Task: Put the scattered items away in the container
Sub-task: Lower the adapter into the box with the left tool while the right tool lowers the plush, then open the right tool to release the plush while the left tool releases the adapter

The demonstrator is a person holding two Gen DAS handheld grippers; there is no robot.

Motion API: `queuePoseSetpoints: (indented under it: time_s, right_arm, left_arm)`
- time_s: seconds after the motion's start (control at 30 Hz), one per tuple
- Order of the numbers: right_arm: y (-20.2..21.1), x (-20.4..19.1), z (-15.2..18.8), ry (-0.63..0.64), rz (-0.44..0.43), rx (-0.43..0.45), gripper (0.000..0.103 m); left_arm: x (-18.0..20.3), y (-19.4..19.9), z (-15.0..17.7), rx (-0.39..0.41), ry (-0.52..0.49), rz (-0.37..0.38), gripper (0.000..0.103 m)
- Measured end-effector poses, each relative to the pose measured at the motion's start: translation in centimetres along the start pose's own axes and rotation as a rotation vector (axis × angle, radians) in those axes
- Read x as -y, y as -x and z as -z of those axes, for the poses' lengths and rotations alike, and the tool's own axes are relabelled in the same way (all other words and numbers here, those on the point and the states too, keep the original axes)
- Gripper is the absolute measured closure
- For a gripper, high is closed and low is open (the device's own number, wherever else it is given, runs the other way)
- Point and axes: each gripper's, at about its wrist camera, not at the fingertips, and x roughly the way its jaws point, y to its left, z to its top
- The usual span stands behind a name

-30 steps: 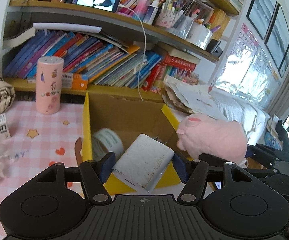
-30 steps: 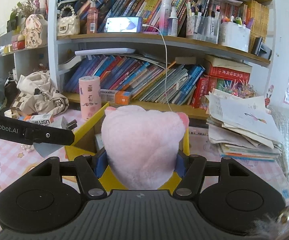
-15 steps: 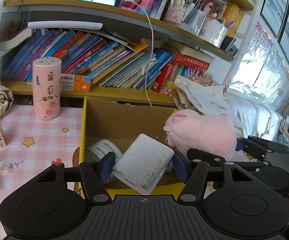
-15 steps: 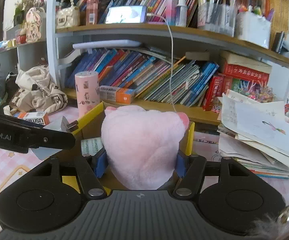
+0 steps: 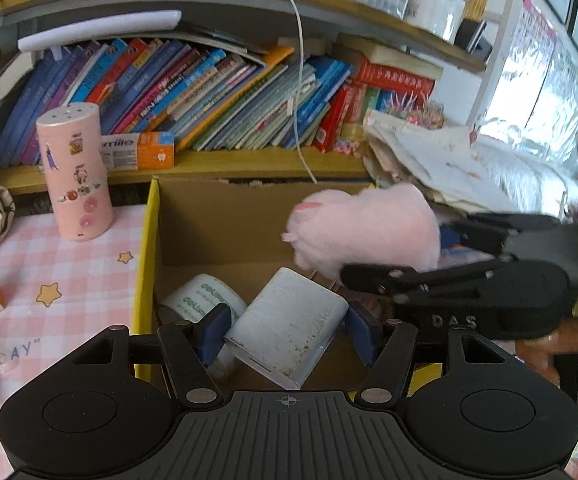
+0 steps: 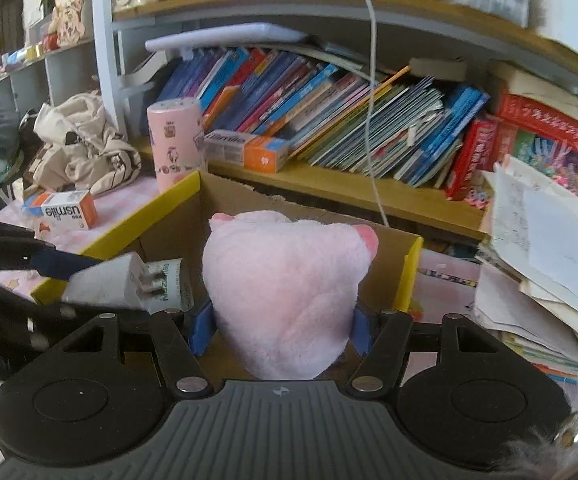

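My left gripper (image 5: 285, 330) is shut on a white power adapter (image 5: 287, 326) and holds it over the open cardboard box (image 5: 225, 220) with yellow rims. A white jar (image 5: 203, 300) lies inside the box. My right gripper (image 6: 281, 326) is shut on a pink plush toy (image 6: 285, 292) and holds it over the same box (image 6: 241, 204). The plush (image 5: 363, 230) and the right gripper show at the right of the left wrist view. The adapter (image 6: 105, 284) and jar (image 6: 169, 284) show at the left of the right wrist view.
A pink cylinder (image 5: 74, 172) stands on the pink checked tablecloth (image 5: 69, 264) left of the box. An orange and white carton (image 6: 65, 210) lies further left. A bookshelf (image 5: 209, 100) stands behind. A paper stack (image 6: 541, 248) lies right. A white cable (image 5: 299, 80) hangs over the box.
Both grippers have moved forward and down over the box, with the adapter and the plush now above its inside. The two grippers are closer together.
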Motion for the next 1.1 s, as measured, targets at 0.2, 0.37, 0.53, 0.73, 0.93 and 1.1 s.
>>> queuePoseSetpoints:
  time_s: [0.2,0.37,0.53,0.73,0.93,1.1]
  right_arm:
    - [-2.7,0.3,-0.7,0.059,-0.032,-0.055,0.04]
    - [-4.9,0.8,-1.3,0.094,-0.053,-0.122,0.04]
    - [-6.9,0.8,-2.1,0.122,-0.09,-0.211,0.04]
    - [-9.0,0.6,-2.7,0.146,-0.118,-0.279,0.04]
    - [-9.4,0.9,-2.8,0.134,-0.132,-0.304,0.04]
    - [-9.7,0.8,-2.7,0.139,-0.134,-0.326,0.04]
  left_arm:
    - [0.3,-1.7,0.2,-0.047,-0.033,-0.019,0.04]
    - [1.1,-2.7,0.7,-0.086,-0.109,-0.034,0.04]
    - [1.0,-3.2,0.9,-0.11,-0.11,-0.034,0.04]
    - [0.6,-3.4,0.8,-0.13,-0.072,-0.033,0.04]
    - [0.1,-3.5,0.7,-0.141,-0.026,-0.022,0.04]
    - [0.1,-3.5,0.6,-0.145,-0.023,-0.022,0.04]
